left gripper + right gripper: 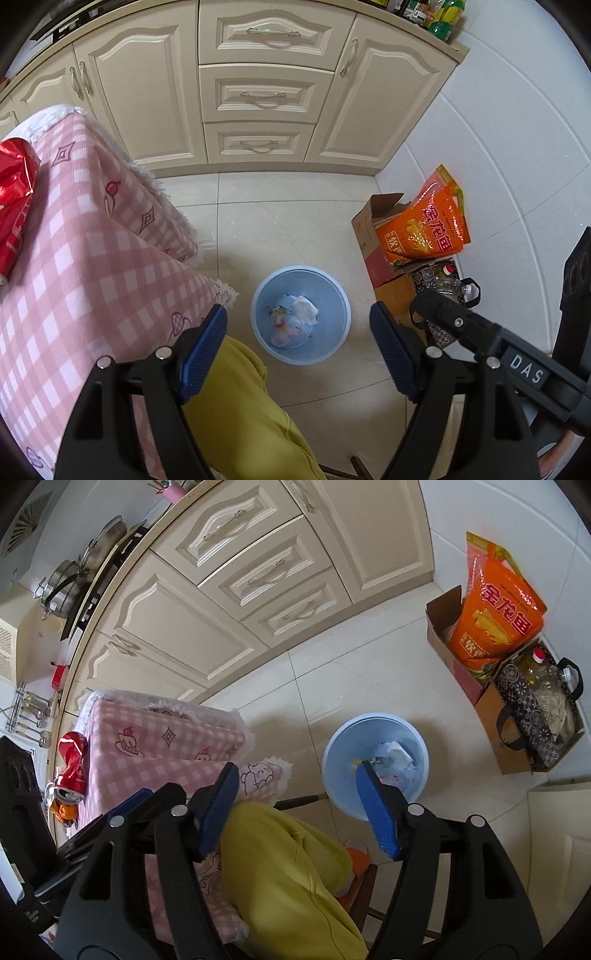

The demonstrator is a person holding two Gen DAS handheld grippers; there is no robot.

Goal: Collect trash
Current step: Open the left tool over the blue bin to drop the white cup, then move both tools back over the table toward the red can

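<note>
I find both claws standing open with nothing between the pads: the left claw (pixel 299 350) and the right claw (pixel 299 805) each point steeply down over the floor. Directly beneath them sits a yellow-clad leg (pixel 240 417) of the person. Just ahead of the right claw's tips stands the blue bin (pixel 334 760), already holding crumpled paper and wrappers (pixel 295 321). To the left of both claws is the table (pixel 74 266), draped in a pink checked cloth; on it, well left of the left claw, lies the remaining trash, a crushed red can (pixel 72 764) with an orange scrap beside it.

Risk, in my judgement: the can lies near the table edge, so a glancing approach could roll it off; the loose cloth may also snag a pad and drag.

Beyond the bin the floor is pale glossy tile. Further right stand a cardboard box (pixel 373 243) with an orange bag (pixel 428 225). Cream cabinets (pixel 258 92) close the far side.
</note>
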